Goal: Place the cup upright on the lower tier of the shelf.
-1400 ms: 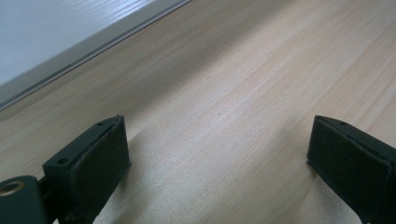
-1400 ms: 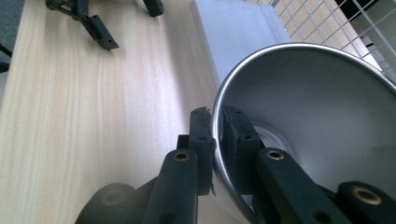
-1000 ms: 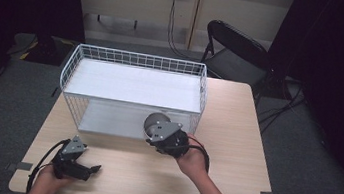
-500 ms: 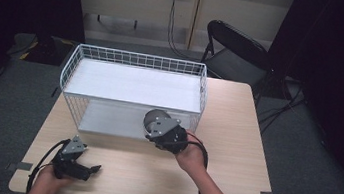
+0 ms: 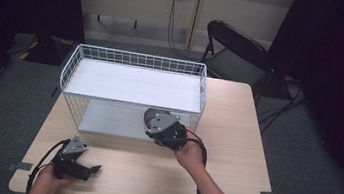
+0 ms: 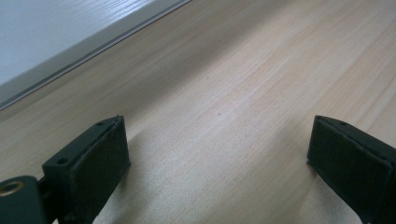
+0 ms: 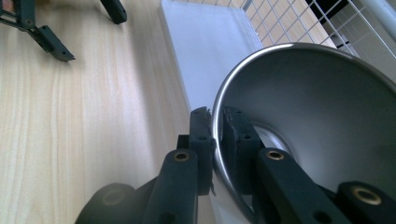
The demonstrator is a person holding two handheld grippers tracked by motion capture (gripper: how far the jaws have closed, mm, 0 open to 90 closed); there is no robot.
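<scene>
A shiny steel bowl [image 7: 322,116] is tipped on its side, and my right gripper [image 7: 217,135] is shut on its rim, one pad inside and one outside. In the high view that gripper [image 5: 153,126] holds the bowl [image 5: 149,115] just in front of the white wire rack [image 5: 134,59], level with its lower shelf [image 5: 106,118]. My left gripper [image 5: 92,172] rests low on the table's front left, held by a hand. Its jaws stand wide open over bare wood [image 6: 217,135], with nothing between them. The right gripper view also catches the left gripper [image 7: 93,37] farther off.
The two-level rack has a white upper shelf [image 5: 136,85] and takes up the back left half of the wooden table [image 5: 235,135]. Bare tabletop lies right of the rack and along the front. A black folding chair [image 5: 239,50] stands behind the table.
The right gripper with the bowl has edged slightly toward the rack's front. The left gripper has stayed put.
</scene>
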